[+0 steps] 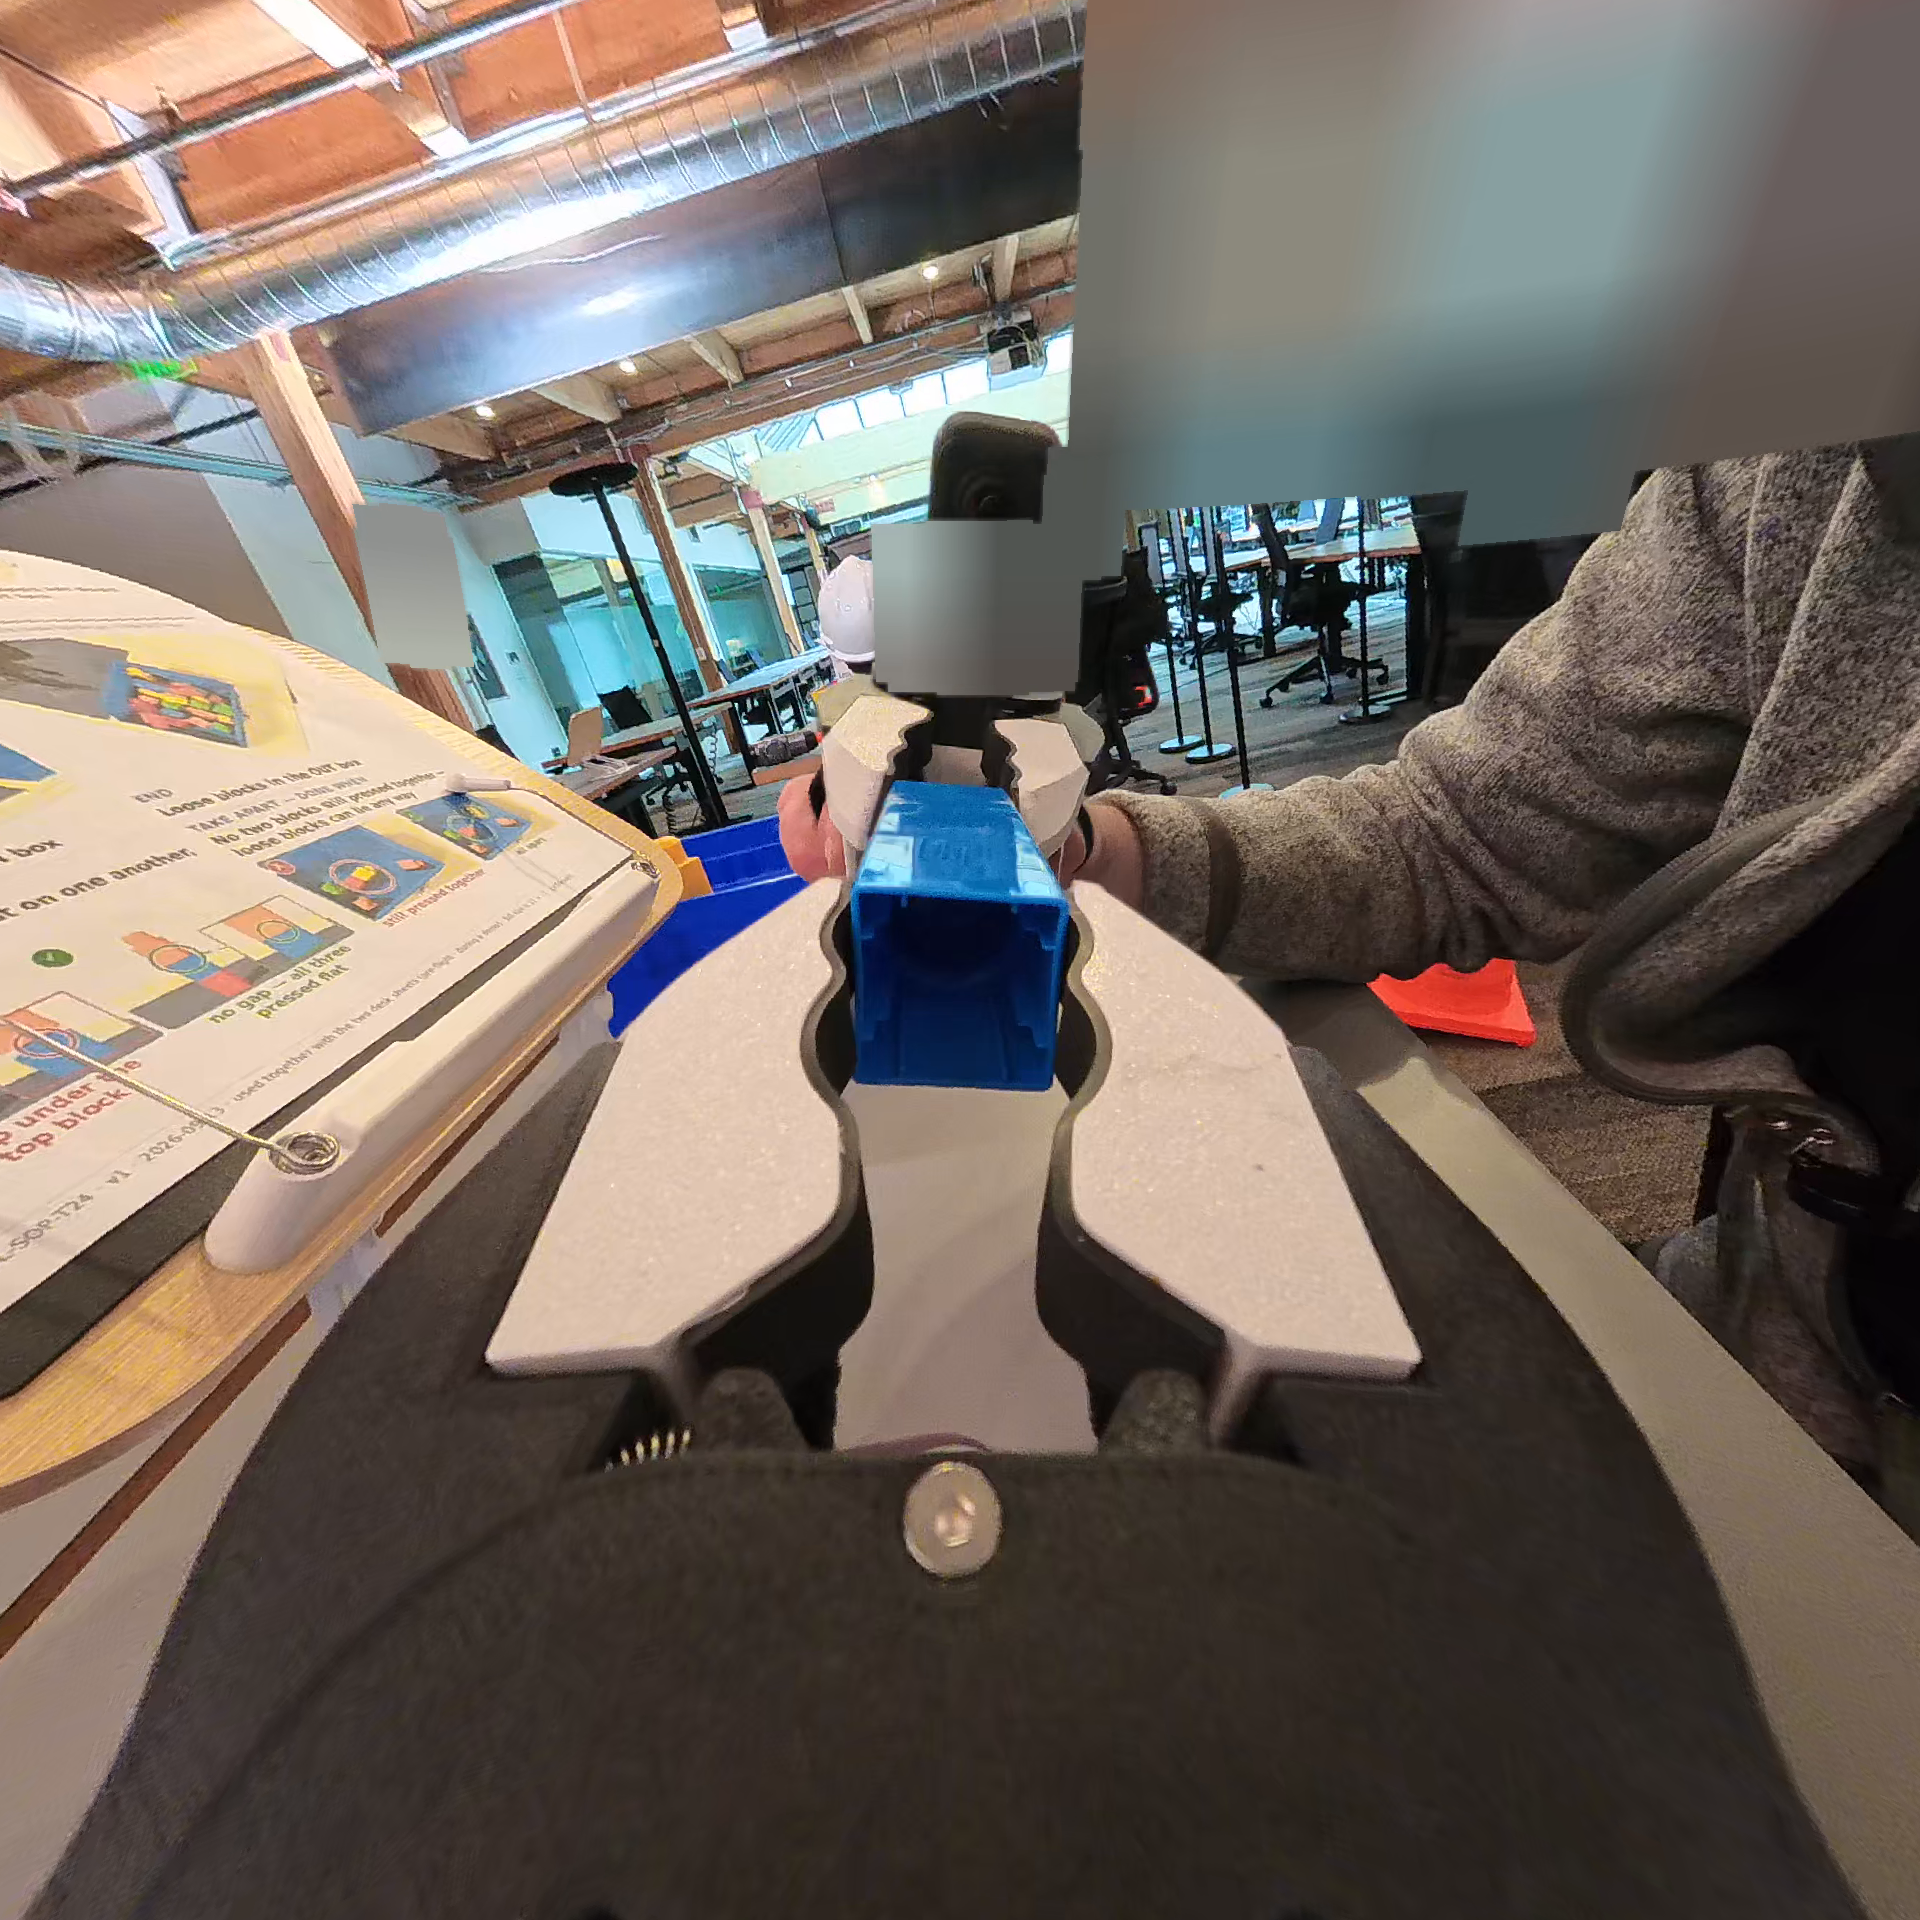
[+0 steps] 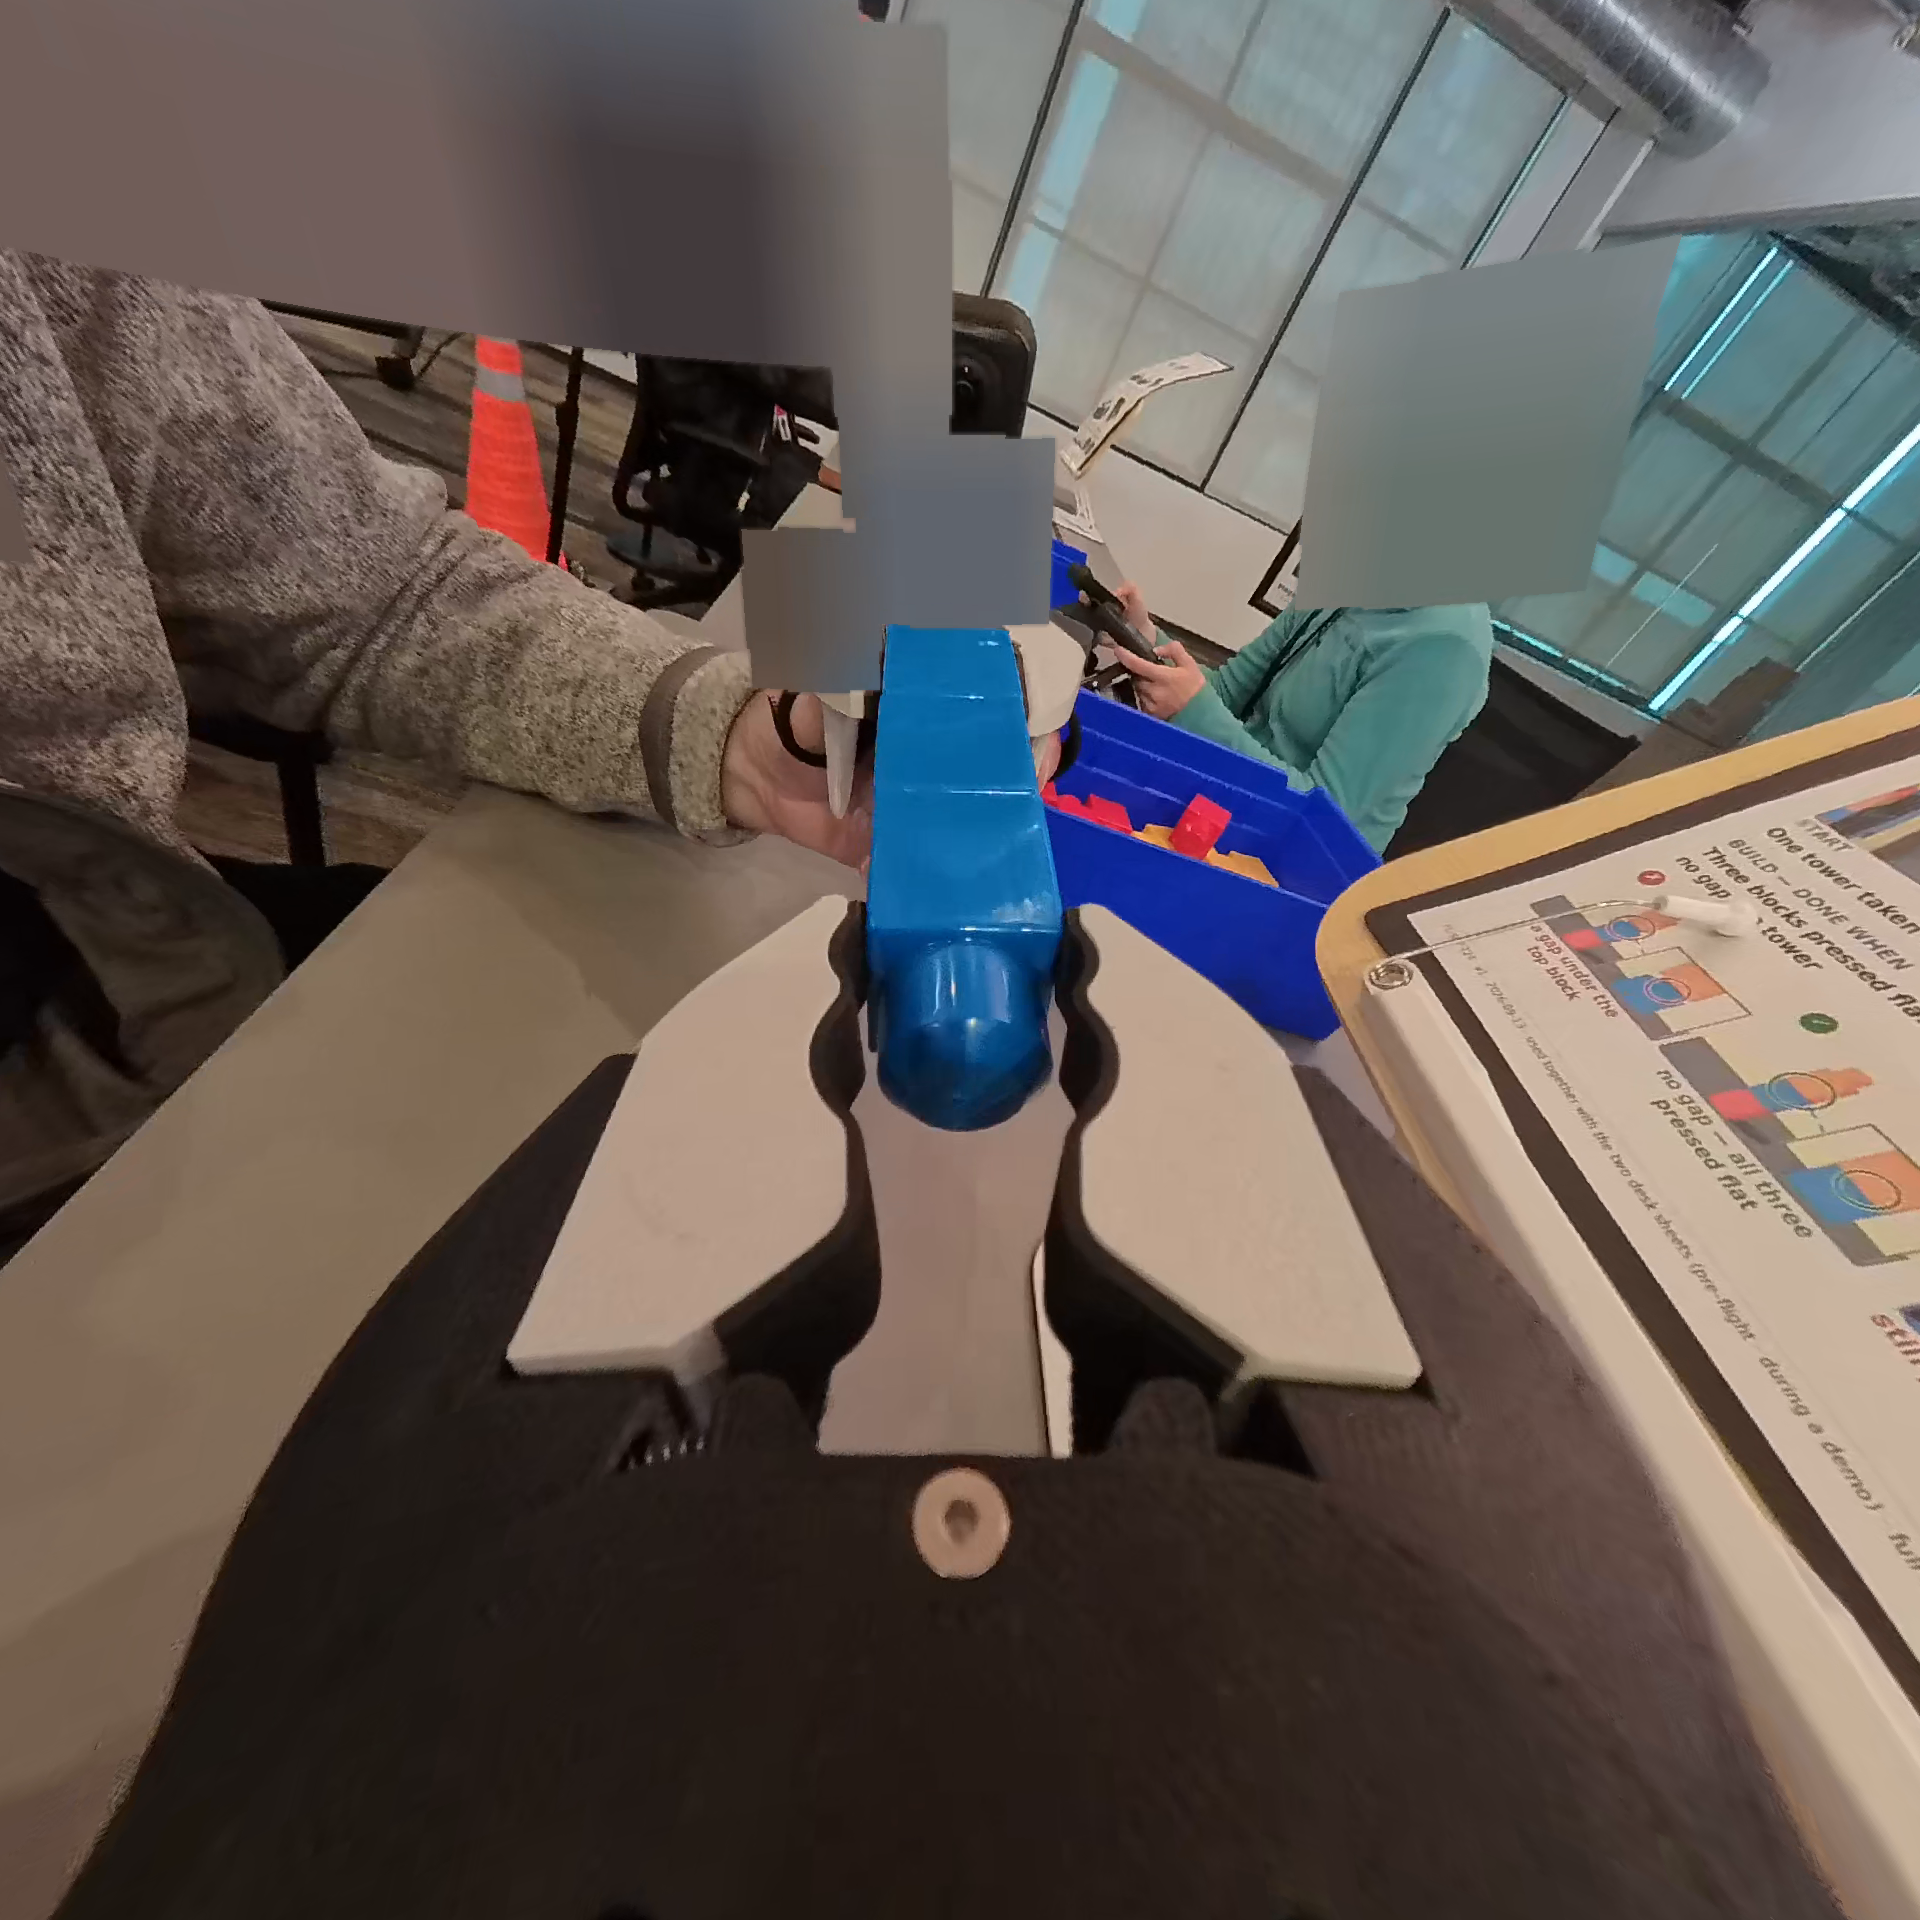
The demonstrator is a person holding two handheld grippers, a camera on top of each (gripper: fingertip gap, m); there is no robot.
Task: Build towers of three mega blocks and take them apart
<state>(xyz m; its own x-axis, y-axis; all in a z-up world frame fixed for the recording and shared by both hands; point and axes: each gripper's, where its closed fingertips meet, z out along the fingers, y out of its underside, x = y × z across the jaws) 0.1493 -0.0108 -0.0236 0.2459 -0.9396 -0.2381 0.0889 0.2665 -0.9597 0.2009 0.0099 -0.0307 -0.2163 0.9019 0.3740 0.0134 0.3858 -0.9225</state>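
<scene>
We've got one blue tower (image 2: 961,790) of three mega blocks, lying sideways in mid-air between two grippers. Our left gripper (image 1: 956,977) clamps the hollow-bottom end, our right gripper (image 2: 961,997) clamps the stud end, pads tight on both. One blue bin (image 2: 1226,894) sits just right of the right jaws with red and yellow blocks inside. Two instruction sheets (image 1: 260,894) flank us. Grey table (image 2: 343,1091), open office with exposed wood ceiling beams (image 1: 436,114) and one orange cone (image 2: 504,457).
</scene>
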